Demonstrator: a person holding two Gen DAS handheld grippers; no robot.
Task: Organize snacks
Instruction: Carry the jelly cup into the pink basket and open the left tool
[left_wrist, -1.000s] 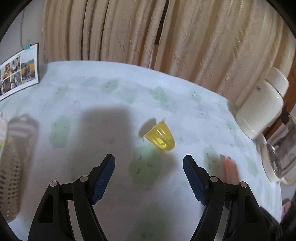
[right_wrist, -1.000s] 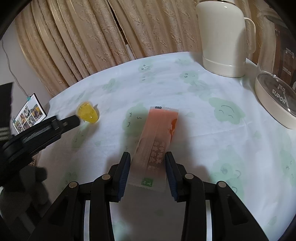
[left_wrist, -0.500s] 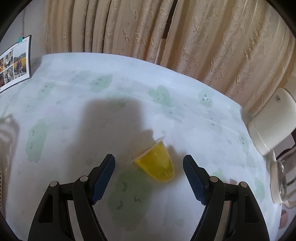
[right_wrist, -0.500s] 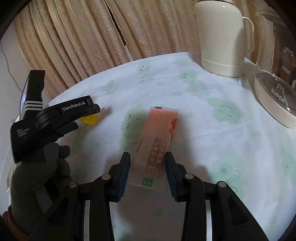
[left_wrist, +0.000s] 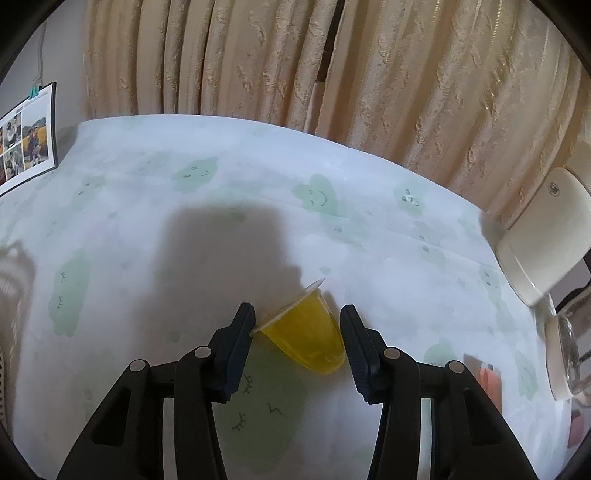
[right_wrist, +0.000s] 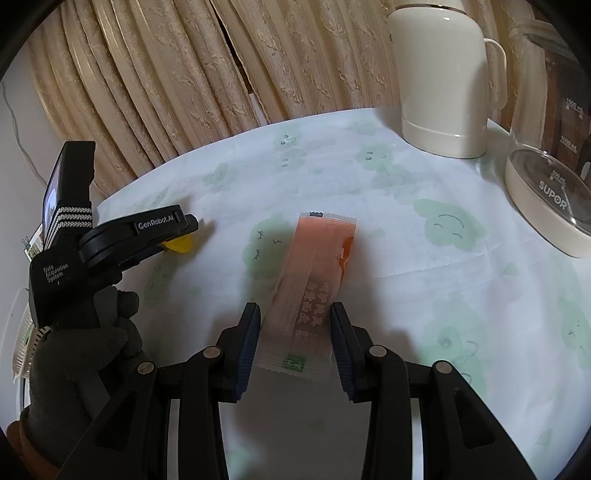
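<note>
Nothing is sorted yet: my left gripper (left_wrist: 297, 334) has narrow jaws flanking the tipped yellow jelly cup (left_wrist: 308, 338), my right gripper (right_wrist: 293, 338) has narrow jaws flanking the pink snack packet (right_wrist: 314, 280), and both snacks lie on the bench (right_wrist: 424, 295).

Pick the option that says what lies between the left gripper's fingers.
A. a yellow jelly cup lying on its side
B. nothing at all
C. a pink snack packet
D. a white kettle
A: in the left wrist view the yellow jelly cup lies tipped on the tablecloth between the fingers of the left gripper; whether they press it cannot be told.
</note>
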